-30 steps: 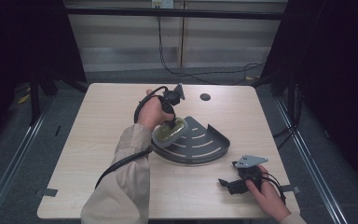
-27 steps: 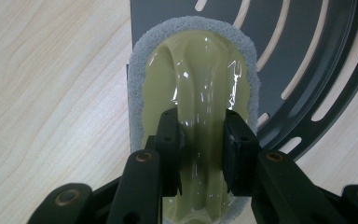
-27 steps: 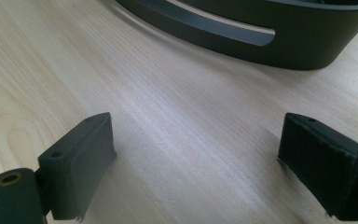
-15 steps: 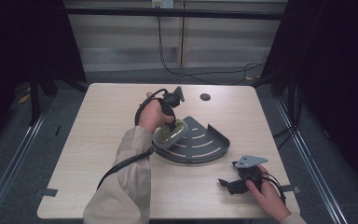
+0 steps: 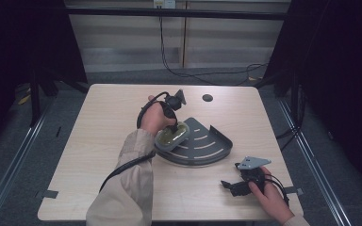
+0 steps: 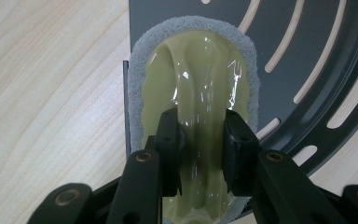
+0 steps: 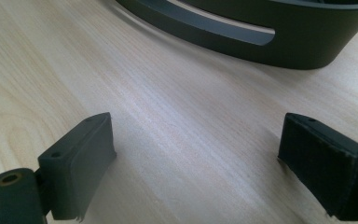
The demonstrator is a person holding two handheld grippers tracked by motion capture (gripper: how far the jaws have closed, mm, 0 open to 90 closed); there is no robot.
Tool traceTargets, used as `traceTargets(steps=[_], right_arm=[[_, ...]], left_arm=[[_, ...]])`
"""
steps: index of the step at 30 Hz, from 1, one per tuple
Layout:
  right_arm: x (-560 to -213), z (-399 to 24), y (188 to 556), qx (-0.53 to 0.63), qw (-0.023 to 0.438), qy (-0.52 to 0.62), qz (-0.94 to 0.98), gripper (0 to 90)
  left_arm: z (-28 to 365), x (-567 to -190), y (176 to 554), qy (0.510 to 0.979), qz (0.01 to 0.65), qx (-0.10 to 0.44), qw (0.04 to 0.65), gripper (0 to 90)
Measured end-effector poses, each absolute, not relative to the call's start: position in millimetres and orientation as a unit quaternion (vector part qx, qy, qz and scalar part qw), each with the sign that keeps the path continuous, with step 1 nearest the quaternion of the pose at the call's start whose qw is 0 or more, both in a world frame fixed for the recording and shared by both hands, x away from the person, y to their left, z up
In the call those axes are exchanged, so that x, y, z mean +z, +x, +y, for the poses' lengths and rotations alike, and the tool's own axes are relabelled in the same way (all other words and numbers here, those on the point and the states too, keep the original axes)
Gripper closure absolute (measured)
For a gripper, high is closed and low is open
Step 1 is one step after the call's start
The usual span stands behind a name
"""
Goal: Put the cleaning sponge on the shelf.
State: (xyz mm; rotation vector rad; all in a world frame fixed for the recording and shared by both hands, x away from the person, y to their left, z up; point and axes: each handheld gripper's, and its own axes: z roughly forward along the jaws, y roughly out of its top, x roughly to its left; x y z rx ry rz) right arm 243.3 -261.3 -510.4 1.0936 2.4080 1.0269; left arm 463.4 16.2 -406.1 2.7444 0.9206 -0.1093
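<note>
Presently my left gripper (image 6: pixel 200 140) clamps the sponge (image 6: pixel 196 70) at the tray's (image 5: pixel 217 141) straight edge; my right gripper (image 7: pixel 196 158) gapes over bare table (image 7: pixel 168 116).

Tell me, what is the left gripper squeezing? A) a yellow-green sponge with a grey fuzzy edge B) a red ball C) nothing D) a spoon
A: in the left gripper view, the left gripper has its jaws pinched on the yellow-green sponge, which lies at the straight edge of the dark slotted tray.
</note>
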Motion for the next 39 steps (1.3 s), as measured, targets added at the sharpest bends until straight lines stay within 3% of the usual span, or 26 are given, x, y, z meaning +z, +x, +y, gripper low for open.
traceTargets(steps=[39], right_arm=[[-510,-261,243,0.357,0.153,0.381,0.839,9.6]], left_arm=[[16,-422,464,0.939,0.323,-0.042,0.108,70.9]])
